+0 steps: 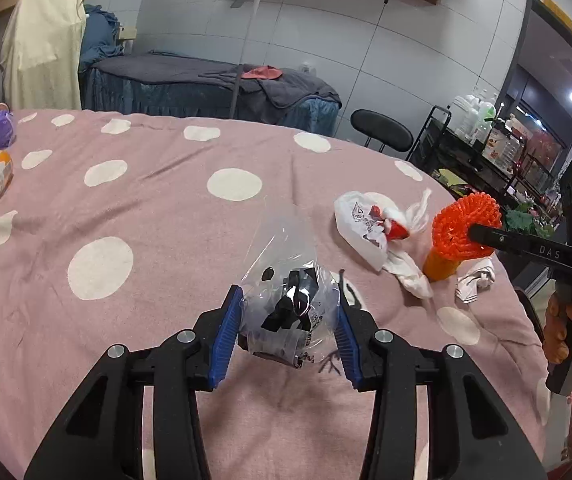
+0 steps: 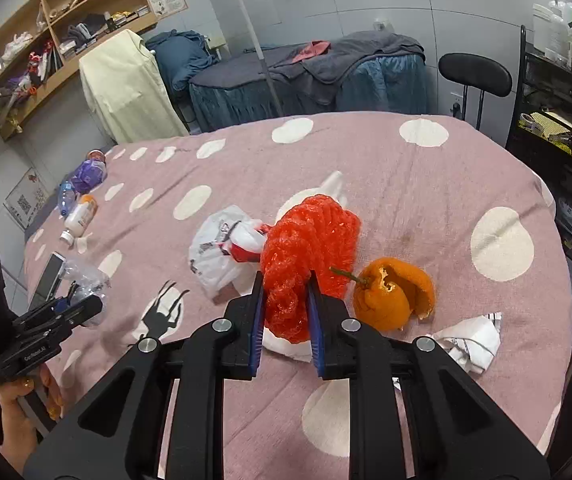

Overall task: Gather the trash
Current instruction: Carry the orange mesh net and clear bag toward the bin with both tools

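Note:
My left gripper is shut on a clear plastic bag with dark scraps inside, just above the pink dotted cloth. My right gripper is shut on a red foam net and holds it over a white tissue. The net also shows in the left wrist view. An orange peel lies to the right of the net. A white printed plastic bag lies to its left. A crumpled paper lies at the near right.
At the far left of the table lie a white bottle, a purple pack and a clear water bottle. A flat silver device lies near the left edge. A black chair and a black rack stand beyond the table.

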Demonstrator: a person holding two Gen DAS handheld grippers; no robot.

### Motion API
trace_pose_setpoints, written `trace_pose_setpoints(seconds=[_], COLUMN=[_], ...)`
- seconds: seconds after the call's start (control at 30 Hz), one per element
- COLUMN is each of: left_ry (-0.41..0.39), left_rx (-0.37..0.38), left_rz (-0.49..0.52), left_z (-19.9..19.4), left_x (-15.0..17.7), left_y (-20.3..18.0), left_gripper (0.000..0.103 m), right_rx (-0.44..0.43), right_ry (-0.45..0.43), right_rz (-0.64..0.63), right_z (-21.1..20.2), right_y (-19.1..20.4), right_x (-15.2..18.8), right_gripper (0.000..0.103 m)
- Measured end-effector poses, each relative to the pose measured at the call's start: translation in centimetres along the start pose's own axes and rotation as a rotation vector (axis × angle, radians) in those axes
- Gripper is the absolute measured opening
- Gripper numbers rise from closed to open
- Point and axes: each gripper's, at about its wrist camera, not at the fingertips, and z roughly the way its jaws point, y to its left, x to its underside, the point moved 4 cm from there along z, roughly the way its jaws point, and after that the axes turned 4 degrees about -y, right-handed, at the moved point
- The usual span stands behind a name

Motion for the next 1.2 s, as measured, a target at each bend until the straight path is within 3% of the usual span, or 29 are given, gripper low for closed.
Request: trace_pose_setpoints(seconds=[0.43, 0.77, 1.2], left_ry=[-0.06, -0.068, -0.045], left_rx=[0.111, 0.193, 0.3], left_rz=[0.05, 0.081, 0.114], left_z=[-4.0, -4.5, -3.8], left_x=[1.9, 3.4, 5.0], left_y=[-7.4, -12.5, -18.6], left_gripper=[0.043, 0.043, 0.043], right_rx=[-0.003, 0.026, 0.151], right_ry=[-0.131, -0.162, -0.207], right_rz=[-0.026, 0.009, 0.097], right_z=[-9.9, -14.3, -19.6], right_y=[0.1, -2.4, -8.3], right_x=[2.1, 5.1, 9.3], right_gripper=[0.02, 0.02, 0.02])
